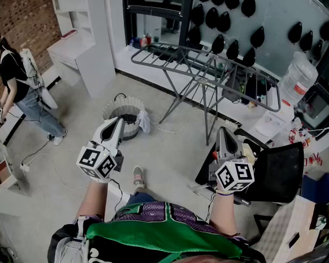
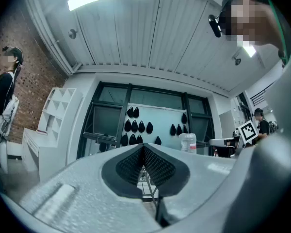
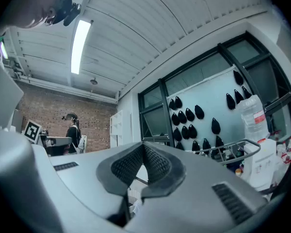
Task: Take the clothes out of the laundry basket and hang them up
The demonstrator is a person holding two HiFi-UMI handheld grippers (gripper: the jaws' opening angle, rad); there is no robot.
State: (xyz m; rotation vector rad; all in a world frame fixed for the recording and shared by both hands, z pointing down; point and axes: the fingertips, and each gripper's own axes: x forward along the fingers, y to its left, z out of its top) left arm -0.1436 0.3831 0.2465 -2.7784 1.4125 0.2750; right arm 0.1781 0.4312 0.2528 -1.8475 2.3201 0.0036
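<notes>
Both jaws shut, nothing between them: left gripper [image 1: 118, 123], right gripper [image 1: 223, 131]. Laundry basket [image 1: 130, 104] sits on the floor past the left jaws, white cloth [image 1: 143, 120] over its rim. Drying rack [image 1: 208, 64] stands behind.

Head camera looks steeply down; both gripper cameras face the black shapes [image 1: 218, 44].

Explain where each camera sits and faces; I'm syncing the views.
Head view: on the person's head, facing steeply down at laundry basket, drying rack, forearms, left tongs, right tongs.
Left gripper view: on the left tongs, facing slightly upward past its shut jaws toward the window wall.
Right gripper view: on the right tongs, likewise, jaws shut.
Shared: the wall's black shapes show in all three.
</notes>
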